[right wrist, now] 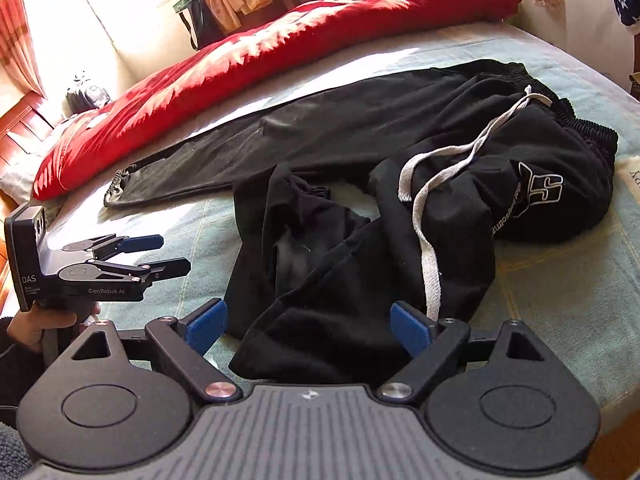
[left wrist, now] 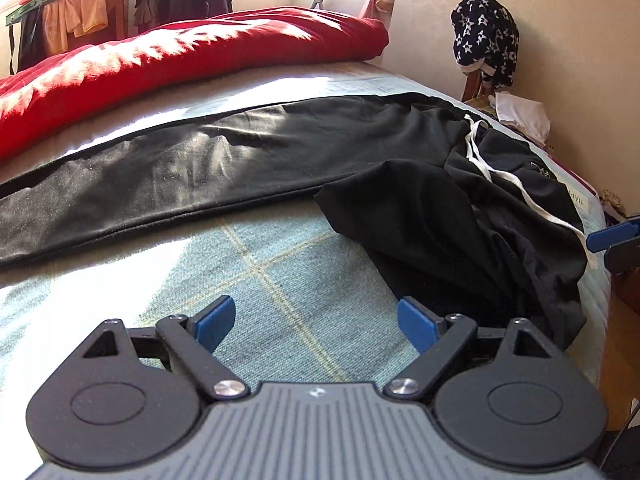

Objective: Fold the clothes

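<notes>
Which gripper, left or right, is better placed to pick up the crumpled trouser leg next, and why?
Probably the right gripper: its open jaws already straddle the crumpled leg of the black trousers. The left gripper, also open, hangs over bare bedspread, with cloth only beside one finger.

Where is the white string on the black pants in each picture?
Left wrist view: the white woven drawstring runs down the right side, from the waistband of the black cotton sweatpants toward the bed's edge.
Right wrist view: the drawstring loops at centre-right and trails down toward the camera.
Shared landmark: the red padded quilt lies behind the sweatpants in both.
</notes>
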`<act>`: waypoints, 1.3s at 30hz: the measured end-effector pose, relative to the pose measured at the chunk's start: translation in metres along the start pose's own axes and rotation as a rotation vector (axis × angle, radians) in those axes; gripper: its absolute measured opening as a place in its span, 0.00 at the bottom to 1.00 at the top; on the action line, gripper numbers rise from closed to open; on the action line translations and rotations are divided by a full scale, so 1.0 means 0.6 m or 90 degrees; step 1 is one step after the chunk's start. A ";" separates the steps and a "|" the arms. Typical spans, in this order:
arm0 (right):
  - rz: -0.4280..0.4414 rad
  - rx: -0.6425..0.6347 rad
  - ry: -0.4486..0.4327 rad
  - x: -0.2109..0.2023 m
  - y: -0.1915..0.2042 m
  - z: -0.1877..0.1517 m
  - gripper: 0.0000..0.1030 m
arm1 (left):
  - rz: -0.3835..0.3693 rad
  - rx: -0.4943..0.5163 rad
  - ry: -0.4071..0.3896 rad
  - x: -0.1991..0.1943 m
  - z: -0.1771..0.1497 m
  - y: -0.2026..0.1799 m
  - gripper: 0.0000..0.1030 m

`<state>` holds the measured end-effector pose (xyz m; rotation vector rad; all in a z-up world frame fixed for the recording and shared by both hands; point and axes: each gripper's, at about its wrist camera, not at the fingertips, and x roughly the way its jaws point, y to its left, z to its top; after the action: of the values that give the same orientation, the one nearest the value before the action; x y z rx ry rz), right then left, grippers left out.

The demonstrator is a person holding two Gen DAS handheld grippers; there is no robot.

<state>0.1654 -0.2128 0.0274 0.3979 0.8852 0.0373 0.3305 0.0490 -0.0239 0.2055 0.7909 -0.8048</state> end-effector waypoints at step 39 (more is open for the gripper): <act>0.068 -0.166 0.014 0.180 0.004 0.202 0.91 | 0.106 -0.116 -0.025 -0.043 -0.028 -0.012 0.86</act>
<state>0.3266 -0.2286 0.0163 0.2014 0.8676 0.2537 0.3050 0.0663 -0.0166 0.0913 0.7950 -0.5743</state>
